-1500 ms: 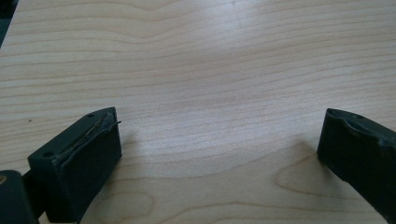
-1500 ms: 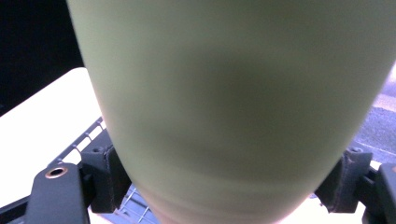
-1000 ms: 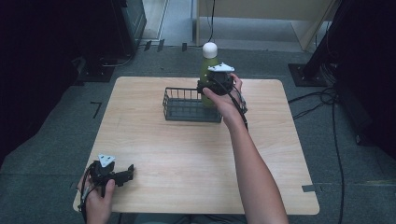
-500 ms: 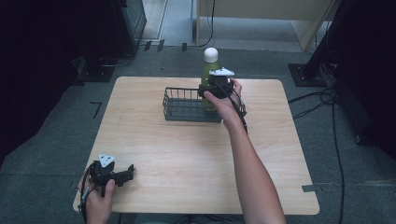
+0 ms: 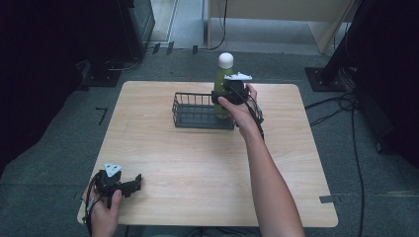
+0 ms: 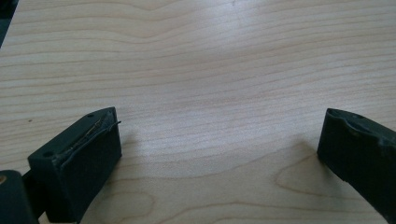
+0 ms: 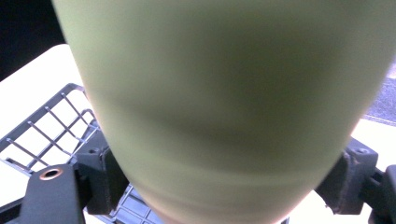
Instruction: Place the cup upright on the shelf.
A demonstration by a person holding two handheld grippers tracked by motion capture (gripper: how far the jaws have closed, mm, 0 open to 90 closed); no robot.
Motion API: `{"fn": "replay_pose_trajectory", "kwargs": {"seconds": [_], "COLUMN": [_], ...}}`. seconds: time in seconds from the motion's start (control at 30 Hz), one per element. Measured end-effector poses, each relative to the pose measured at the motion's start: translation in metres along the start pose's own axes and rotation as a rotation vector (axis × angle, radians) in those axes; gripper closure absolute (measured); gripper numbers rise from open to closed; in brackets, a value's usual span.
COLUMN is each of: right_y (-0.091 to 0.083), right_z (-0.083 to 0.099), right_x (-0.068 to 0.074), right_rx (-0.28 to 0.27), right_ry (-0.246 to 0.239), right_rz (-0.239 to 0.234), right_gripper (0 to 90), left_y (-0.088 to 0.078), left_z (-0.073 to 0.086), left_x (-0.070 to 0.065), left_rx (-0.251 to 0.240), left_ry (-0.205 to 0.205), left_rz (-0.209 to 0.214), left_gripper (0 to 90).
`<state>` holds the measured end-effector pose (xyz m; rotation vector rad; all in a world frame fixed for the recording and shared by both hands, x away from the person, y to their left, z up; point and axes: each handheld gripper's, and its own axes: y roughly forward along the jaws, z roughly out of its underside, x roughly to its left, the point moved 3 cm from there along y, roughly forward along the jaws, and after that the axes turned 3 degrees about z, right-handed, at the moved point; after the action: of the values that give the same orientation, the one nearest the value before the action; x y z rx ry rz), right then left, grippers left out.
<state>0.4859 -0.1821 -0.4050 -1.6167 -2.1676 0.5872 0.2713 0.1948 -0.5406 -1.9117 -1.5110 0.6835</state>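
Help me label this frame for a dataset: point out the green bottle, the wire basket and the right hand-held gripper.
green bottle (image 5: 221, 79), high view, on its green shoulder below the white cap.
wire basket (image 5: 193, 107), high view, on its left inner part.
right hand-held gripper (image 5: 225, 96), high view, between its jaws at the bottle.

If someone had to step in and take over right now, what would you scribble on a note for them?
Right gripper: shut on the green bottle, jaws on both sides of its body, holding it upright over the right end of the wire basket.
Left gripper: open, holding nothing, resting on the near left corner of the table.
Done: the bottle is gripped and at the basket.
Unclear: whether the bottle's base is touching the basket floor; the hand hides it.
Left: probably finish moving the bottle, then let go. Keep it upright.
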Motion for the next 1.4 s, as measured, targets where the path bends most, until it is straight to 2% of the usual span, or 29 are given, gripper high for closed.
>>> {"fn": "replay_pose_trajectory", "kwargs": {"seconds": [0.3, 0.73, 1.17, 1.4], "right_y": [-0.01, -0.037, -0.061, -0.075], "right_z": [-0.001, 0.011, 0.043, 0.062], "right_x": [-0.001, -0.011, -0.027, -0.037], "right_rx": [-0.002, -0.037, -0.038, -0.035], "right_ry": [0.016, -0.011, -0.029, -0.031], "right_rz": [-0.034, -0.07, -0.081, -0.068], "right_gripper": [8.7, 4.9, 4.7, 4.7], "left_y": [0.0, 0.0, 0.0, 0.0], "left_z": [0.0, 0.0, 0.0, 0.0], "left_x": [0.0, 0.0, 0.0, 0.0], "left_rx": [0.0, 0.001, 0.003, 0.003], "left_ry": [0.0, 0.001, 0.001, 0.001], "left_rz": [0.0, 0.0, 0.0, 0.0], "left_gripper": [0.0, 0.0, 0.0, 0.0]}}
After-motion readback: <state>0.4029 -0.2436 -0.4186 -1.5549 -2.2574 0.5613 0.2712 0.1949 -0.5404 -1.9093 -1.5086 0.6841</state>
